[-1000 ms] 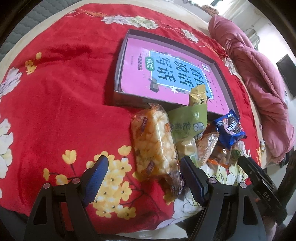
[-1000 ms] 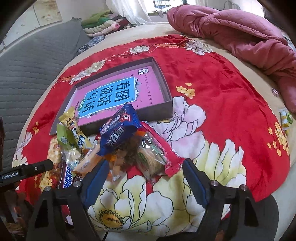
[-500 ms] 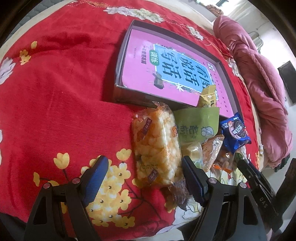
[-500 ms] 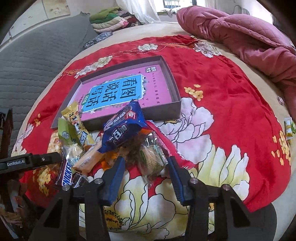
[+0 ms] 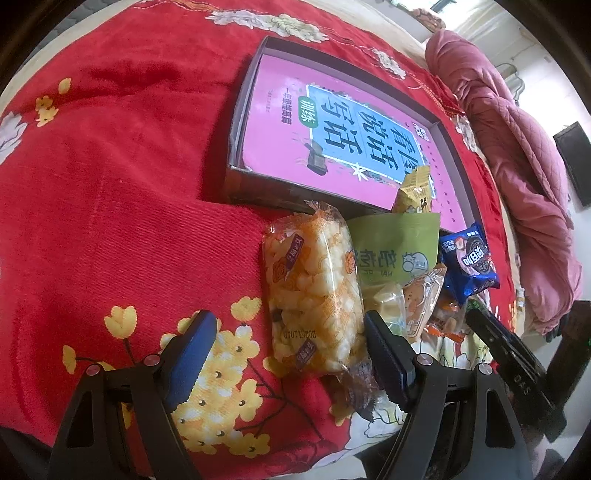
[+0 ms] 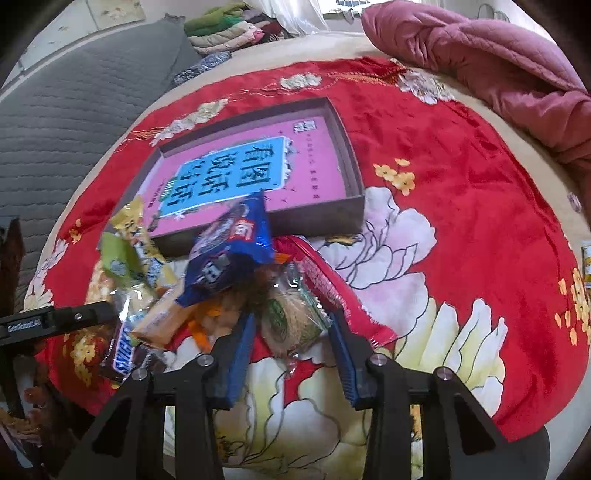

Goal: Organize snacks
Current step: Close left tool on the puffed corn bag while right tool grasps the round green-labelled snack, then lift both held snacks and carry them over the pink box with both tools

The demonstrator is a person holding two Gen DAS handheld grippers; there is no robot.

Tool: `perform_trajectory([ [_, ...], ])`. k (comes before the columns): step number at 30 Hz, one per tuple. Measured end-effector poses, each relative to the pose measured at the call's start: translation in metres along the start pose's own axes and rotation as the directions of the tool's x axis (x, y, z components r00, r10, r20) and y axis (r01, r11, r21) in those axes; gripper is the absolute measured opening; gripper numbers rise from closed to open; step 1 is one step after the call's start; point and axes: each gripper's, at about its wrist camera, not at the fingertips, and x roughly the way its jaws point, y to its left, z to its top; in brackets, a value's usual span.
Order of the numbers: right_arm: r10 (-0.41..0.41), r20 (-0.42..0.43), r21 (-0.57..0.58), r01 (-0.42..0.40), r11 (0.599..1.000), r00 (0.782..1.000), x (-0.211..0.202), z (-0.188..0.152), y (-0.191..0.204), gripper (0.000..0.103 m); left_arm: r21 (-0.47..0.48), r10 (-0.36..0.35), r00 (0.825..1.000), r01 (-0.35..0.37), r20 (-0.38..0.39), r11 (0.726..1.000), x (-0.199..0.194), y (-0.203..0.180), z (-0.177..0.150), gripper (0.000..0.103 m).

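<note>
Grab step: my R gripper (image 6: 291, 354) closing on cracker pack (image 6: 291, 321), L gripper (image 5: 284, 358) spread wide; next, lift into box (image 6: 351, 155).

A home bedroom was indicated: a red floral blanket (image 6: 461, 229) was spread over a bed, a pink quilted duvet (image 6: 480, 62) was bunched along its far edge, folded clothes (image 6: 225, 27) were stacked near a curtained window, and a grey quilted mattress (image 6: 74, 99) was seen alongside.
</note>
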Motion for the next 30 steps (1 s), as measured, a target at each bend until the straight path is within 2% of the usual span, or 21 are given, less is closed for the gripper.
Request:
perform_trajectory([
  [6, 0.106, -0.038, 0.05, -0.104, 0.993, 0.994, 0.013, 0.003, -0.014, 0.042, -0.008, -0.001, 1.0, 0.001, -0.002, 1.0, 0.004, -0.001, 0.003, 0.081],
  [10, 0.144, -0.048, 0.075, -0.14, 0.987, 0.988, 0.02, 0.003, -0.018, 0.042, 0.001, -0.007, 1.0, 0.007, 0.004, 1.0, 0.006, -0.003, 0.005, 0.079],
  [13, 0.164, -0.049, 0.088, -0.159, 0.983, 0.985, 0.023, 0.004, -0.019, 0.041, 0.005, -0.02, 1.0, 0.02, 0.004, 1.0, 0.009, -0.005, 0.006, 0.07],
  [15, 0.166, -0.042, 0.091, -0.162, 0.983, 0.985, 0.023, 0.004, -0.019, 0.038, 0.009, -0.053, 0.999, 0.053, 0.0, 0.999, 0.01, -0.006, 0.007, 0.052],
  [21, 0.166, -0.005, 0.098, -0.165, 0.981, 0.986, 0.015, 0.003, -0.021, 0.031, -0.023, -0.099, 0.995, 0.099, 0.009, 0.995, 0.01, -0.001, 0.006, 0.051],
  [30, 0.133, 0.053, 0.098, -0.137, 0.986, 0.99, -0.008, 0.0, -0.024, 0.03, 0.011, -0.086, 0.995, 0.086, 0.055, 0.996, -0.011, -0.002, -0.001, 0.051],
])
